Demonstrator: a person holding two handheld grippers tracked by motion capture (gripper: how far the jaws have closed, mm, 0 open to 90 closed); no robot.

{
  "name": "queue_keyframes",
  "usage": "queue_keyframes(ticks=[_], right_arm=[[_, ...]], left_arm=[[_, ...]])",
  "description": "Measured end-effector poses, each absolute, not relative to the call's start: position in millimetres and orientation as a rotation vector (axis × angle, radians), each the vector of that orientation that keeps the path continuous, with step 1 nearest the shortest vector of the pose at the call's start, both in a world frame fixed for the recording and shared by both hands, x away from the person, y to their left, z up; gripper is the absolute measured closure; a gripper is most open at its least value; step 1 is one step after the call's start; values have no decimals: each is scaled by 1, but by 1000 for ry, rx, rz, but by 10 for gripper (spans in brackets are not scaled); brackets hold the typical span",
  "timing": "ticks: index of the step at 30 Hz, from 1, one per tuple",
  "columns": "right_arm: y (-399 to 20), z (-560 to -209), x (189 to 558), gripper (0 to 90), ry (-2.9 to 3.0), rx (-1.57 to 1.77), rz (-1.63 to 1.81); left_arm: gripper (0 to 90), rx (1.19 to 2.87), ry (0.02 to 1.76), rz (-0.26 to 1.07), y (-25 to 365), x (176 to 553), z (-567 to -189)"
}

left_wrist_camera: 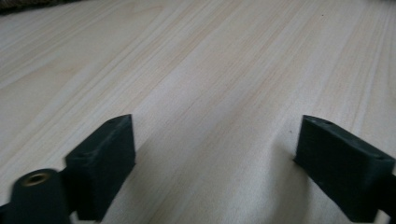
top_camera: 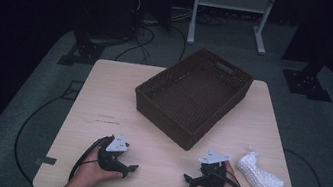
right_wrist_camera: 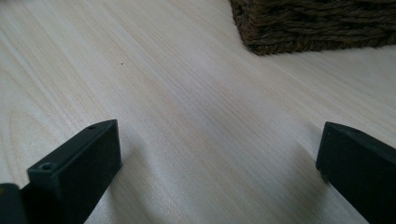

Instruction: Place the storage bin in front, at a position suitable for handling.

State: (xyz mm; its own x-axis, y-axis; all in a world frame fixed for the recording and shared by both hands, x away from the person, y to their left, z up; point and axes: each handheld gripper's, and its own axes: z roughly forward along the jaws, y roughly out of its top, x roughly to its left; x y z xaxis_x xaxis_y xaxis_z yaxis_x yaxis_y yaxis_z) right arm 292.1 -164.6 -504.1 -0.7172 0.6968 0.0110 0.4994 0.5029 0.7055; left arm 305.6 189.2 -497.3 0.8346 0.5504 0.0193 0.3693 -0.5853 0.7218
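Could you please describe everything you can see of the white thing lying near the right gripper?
The white cloth looks like a soft, knobbly-textured fabric item, perhaps a knit towel or sock. It lies crumpled and roughly elongated, running diagonally, with a bunched, narrower end pointing toward the far side. It rests flat on the wooden table near its right front corner, just right of the right gripper and the hand holding it. Nothing grips it; whether the hand brushes it cannot be told. It lies apart from the brown woven basket.

Each hand carries a black gripper, the left gripper (top_camera: 131, 169) and the right gripper (top_camera: 187, 179), topped by a grey three-cornered plate and trailing a black cable, with blocky matte-black jaws bearing small screw holes, a brass-coloured threaded insert by the left one's jaw, and a dark sleeve edge at the left wrist.
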Motion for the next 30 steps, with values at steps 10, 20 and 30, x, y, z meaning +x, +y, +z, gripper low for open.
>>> queue_keyframes(ticks=[10,20,30], right_arm=[[-165,-504,292,0,2473,1003,1027],[-165,-504,292,0,2475,998,1025],[-164,-504,292,0,2479,997,1027]], left_arm=[[265,2262,699,352,196,312,-487],[352,2250,743,310,201,317,-481],[352,2235,753,348,202,323,-470]])
